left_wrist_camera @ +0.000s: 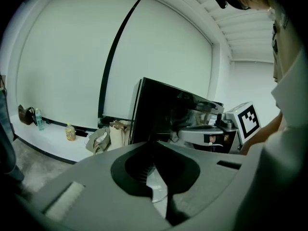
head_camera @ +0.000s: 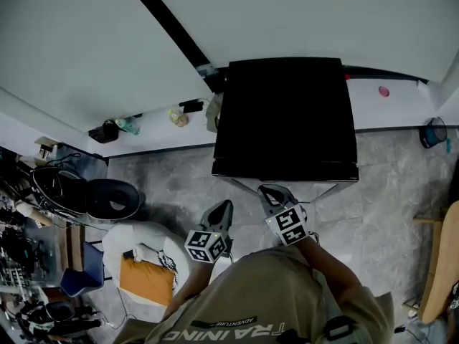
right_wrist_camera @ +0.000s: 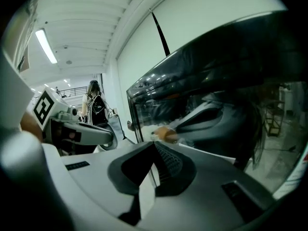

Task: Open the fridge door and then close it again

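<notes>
A black fridge stands against the white wall, seen from above, and its door looks closed. My right gripper is shut with nothing in it, its tip just in front of the fridge's front edge. My left gripper is also shut and holds nothing, a little further back and to the left. In the right gripper view the glossy black door fills the right side close ahead of the shut gripper. The left gripper view shows the fridge from its left side beyond the shut gripper.
A black round seat and a white bag with an orange item lie on the floor at left. Bottles and a bag line the wall left of the fridge. A blue bucket and a wooden board are at right.
</notes>
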